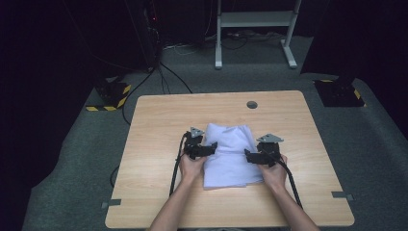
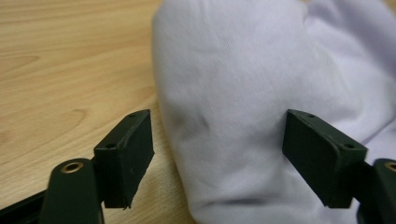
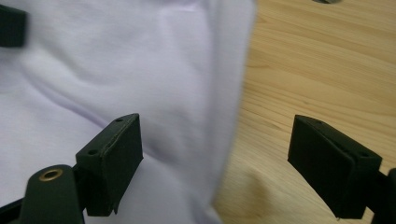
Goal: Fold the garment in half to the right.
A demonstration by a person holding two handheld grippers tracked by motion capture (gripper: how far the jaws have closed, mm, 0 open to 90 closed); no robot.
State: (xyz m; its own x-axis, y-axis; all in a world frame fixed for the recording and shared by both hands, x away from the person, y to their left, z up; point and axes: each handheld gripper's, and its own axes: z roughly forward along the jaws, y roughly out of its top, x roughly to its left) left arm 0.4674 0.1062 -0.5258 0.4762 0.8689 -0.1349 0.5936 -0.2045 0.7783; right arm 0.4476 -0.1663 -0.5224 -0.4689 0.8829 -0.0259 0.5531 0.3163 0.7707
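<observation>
Left gripper jaws released, spread astride the left edge of the folded white fabric cloth. Right gripper jaws likewise released, straddling that cloth's right edge. Beneath and outward, light wooden surface, dark grey floor beyond.

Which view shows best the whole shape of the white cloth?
The high view: there the cloth lies folded on the table, all its edges visible, between the left gripper and the right gripper. The left gripper view gives a close rounded fold. The right gripper view gives one blurred edge.
</observation>
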